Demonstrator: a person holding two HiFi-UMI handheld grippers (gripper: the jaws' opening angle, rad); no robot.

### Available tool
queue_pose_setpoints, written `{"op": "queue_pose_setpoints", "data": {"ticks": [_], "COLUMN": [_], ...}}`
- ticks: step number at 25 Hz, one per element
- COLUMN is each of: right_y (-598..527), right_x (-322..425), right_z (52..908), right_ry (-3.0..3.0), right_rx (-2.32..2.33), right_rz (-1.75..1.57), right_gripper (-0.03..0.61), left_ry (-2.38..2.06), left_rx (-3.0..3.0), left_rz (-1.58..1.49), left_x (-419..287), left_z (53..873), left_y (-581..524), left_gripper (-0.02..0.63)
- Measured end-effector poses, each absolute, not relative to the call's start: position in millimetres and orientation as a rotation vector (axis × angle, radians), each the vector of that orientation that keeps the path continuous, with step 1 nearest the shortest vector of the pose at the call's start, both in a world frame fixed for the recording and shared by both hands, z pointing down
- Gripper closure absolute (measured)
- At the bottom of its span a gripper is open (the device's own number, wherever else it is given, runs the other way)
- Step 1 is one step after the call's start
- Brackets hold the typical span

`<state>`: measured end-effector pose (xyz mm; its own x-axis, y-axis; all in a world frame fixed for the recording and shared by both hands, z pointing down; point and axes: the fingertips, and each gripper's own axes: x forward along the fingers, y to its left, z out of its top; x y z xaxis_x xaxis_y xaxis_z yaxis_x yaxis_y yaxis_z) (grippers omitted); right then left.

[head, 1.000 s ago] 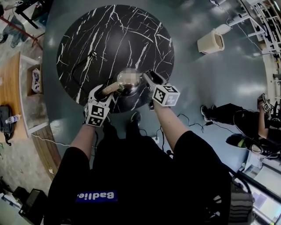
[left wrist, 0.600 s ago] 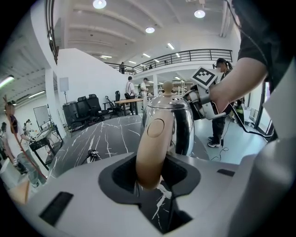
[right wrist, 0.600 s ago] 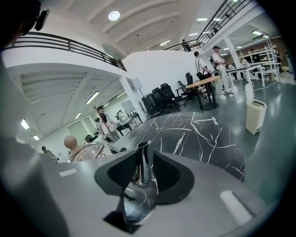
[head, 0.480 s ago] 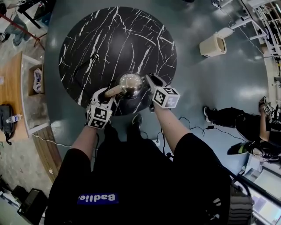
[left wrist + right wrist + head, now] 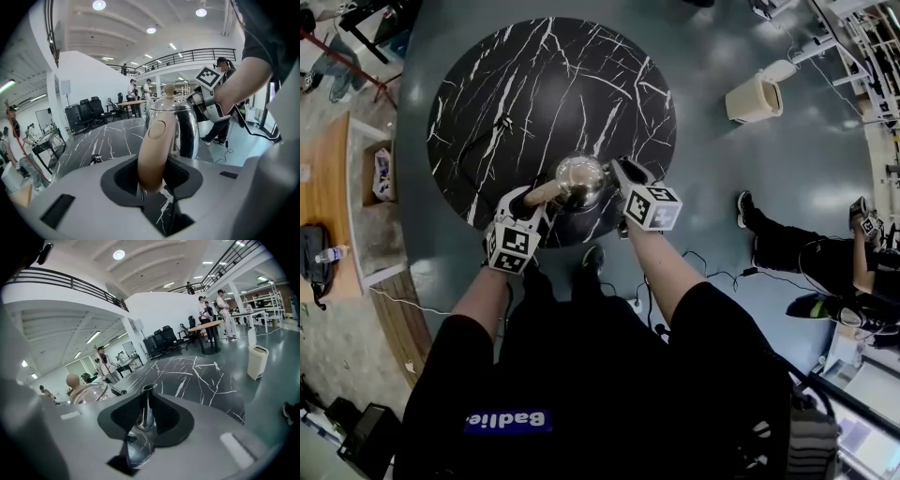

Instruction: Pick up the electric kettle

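A steel electric kettle (image 5: 579, 178) with a tan handle (image 5: 154, 150) stands near the front edge of the round black marble table (image 5: 544, 84). My left gripper (image 5: 534, 199) is shut on that handle from the left; its jaws have just been closing, with the handle between them. My right gripper (image 5: 619, 178) comes in from the right and grips the thin steel spout (image 5: 146, 408); its jaws have also just been closing, on the spout. In the right gripper view, the kettle's lid (image 5: 91, 392) and knob show at the left.
A thin black cable (image 5: 483, 131) lies on the table's left half. On the floor stand a beige bin (image 5: 753, 97) at the upper right and a wooden shelf (image 5: 323, 187) at the left. A person (image 5: 806, 248) sits on the floor at the right, near loose cables.
Both grippers' jaws have closed onto the kettle, left on the handle and right on the spout. Hands and kettle stay in place. The person at the right shifted a leg.
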<state>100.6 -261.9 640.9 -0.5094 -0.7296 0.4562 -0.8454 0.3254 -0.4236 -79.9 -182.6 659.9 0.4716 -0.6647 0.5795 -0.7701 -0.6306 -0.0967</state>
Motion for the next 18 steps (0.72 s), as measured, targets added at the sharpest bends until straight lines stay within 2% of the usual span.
{"op": "queue_pose_setpoints", "data": {"ticks": [18], "right_y": [-246.2], "right_x": [105.0], "right_z": [547.4], "right_ry": [-2.528], "right_rx": [1.515], "right_rz": [0.923], "right_gripper": [0.505], "left_ry": [-1.283], "left_rx": [2.628], "left_rz": [0.77], "left_x": [-79.0], "left_z": [576.5], "left_y": [-173.8], "left_gripper": [0.492]}}
